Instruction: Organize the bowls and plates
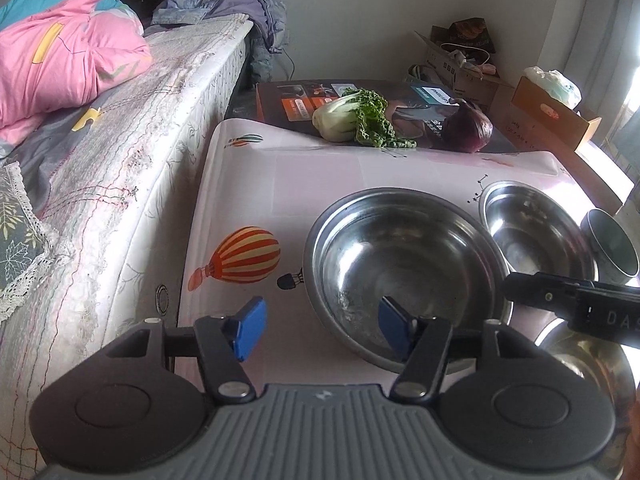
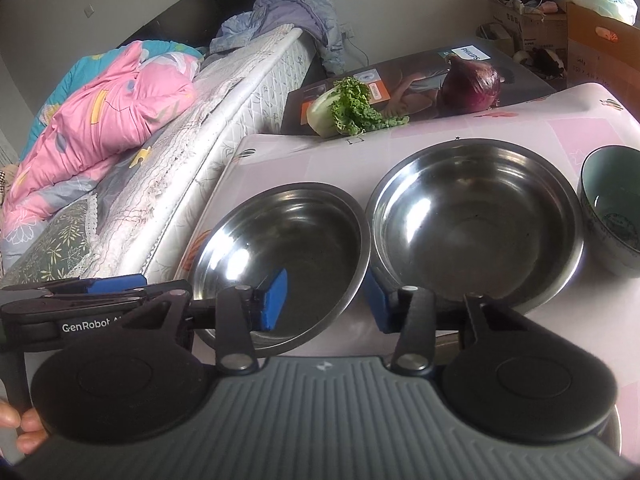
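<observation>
Now left gripper (image 1: 320, 330) half-open astride steel bowl (image 1: 404, 268) rim, unclamped

Both grippers look alike: the left gripper (image 1: 322, 330) and right gripper (image 2: 328, 300) have blue rectangular pads on black linkage arms with silver pivot screws. Behind the fingers sit two round black discs flanking a ribbed grey housing. White "GenRobot" lettering marks the left gripper's black side.
</observation>
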